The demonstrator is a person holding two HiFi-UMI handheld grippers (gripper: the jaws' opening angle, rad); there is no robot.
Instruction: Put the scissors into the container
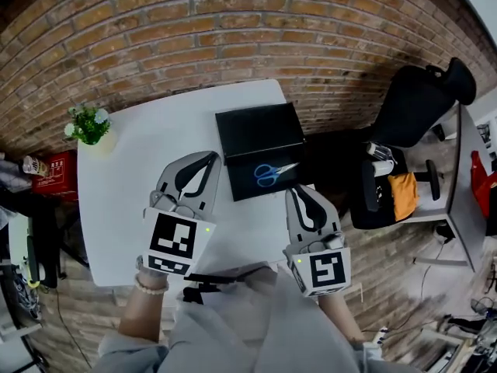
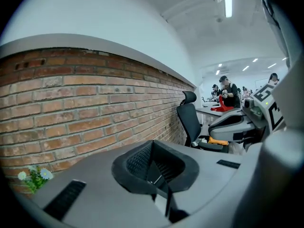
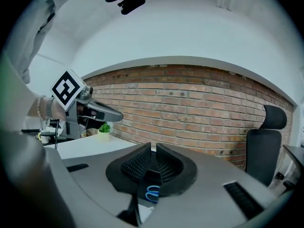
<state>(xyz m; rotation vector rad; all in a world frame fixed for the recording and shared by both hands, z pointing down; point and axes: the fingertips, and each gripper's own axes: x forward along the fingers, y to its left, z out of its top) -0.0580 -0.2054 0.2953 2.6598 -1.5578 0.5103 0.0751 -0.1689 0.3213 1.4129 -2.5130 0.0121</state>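
The task looks essentially done: the scissors lie inside the black container, which sits open at the upper middle of the head view, on the far edge of the white table. They rest flat in the nearer, lower half of the box, while the upper half shows only a bare black surface. Their long axis runs roughly left to right across the frame, tipped a little upward toward the right. The blue handle loops sit at the left end and the silver blades point right, toward the container's right wall. Neither tool is touching them. The left gripper hangs over the table just left of the container, its jaws pressed together on nothing. The right gripper sits just below the container's lower right corner, its pads drawn in to a thin slit with nothing held. The blue loops seen through that slit in the right gripper view lie well beyond the pads. Judging from this layout, nothing of the placement itself remains; at most the hands need to clear away from the box.
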